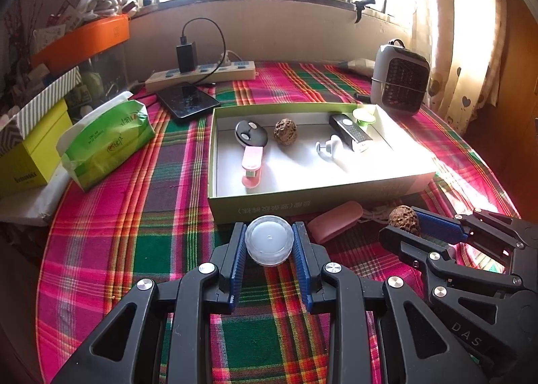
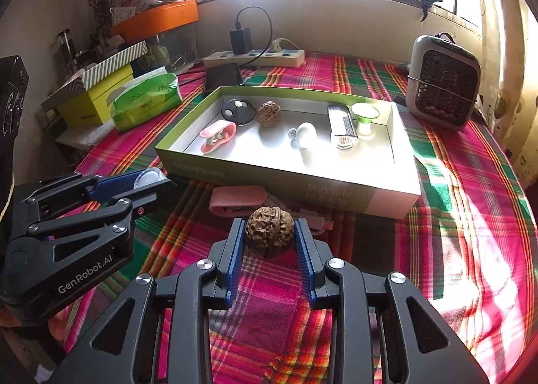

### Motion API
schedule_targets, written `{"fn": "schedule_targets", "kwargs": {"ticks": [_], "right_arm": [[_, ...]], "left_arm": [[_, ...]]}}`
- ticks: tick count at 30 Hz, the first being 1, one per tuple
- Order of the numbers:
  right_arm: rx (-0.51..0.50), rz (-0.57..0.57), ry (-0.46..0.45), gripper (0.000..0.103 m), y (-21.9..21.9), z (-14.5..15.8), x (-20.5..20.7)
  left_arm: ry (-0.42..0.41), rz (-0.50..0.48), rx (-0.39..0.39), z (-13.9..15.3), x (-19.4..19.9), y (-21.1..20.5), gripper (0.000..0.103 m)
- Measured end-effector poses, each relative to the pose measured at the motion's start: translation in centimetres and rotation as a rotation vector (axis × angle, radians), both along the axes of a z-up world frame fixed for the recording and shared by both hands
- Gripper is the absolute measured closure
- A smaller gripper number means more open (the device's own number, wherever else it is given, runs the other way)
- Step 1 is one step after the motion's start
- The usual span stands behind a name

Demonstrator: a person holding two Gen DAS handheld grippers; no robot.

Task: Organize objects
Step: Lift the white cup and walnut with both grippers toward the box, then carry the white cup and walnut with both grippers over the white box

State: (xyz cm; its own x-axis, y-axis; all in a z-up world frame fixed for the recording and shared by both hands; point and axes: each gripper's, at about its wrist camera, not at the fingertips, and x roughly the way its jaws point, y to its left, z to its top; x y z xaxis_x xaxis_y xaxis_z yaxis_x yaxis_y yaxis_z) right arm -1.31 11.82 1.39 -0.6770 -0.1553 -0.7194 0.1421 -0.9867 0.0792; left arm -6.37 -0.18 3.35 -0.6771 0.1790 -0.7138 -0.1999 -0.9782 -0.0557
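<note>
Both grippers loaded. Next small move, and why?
Probably carry the left hand-held gripper, shut on the clear round cap, forward over the green box wall. The right hand-held gripper grips a walnut; both wait before the box, whose floor has bare space near the front.

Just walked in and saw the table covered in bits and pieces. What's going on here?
A person is tidying small items into an open green box, one handheld gripper in each hand. The left gripper is shut on a small clear round jar; the right gripper is shut on a walnut. Both are in front of the box. A pink case lies outside it.
</note>
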Motion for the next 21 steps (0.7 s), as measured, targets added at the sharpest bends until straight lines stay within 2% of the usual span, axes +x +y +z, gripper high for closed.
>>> {"fn": "schedule_targets", "kwargs": {"ticks": [10,21], "right_arm": [[-0.015,-0.014,0.022,0.072,1.0,0.9,-0.5],[-0.014,-0.033,0.035,0.072,2.0,1.5,-1.8]], "left_arm": [[0.011,-0.007,0.023,0.7,-1.4,-1.2,0.078],[0.009,-0.033,0.038,0.9,-3.2,-0.8,0.078]]}}
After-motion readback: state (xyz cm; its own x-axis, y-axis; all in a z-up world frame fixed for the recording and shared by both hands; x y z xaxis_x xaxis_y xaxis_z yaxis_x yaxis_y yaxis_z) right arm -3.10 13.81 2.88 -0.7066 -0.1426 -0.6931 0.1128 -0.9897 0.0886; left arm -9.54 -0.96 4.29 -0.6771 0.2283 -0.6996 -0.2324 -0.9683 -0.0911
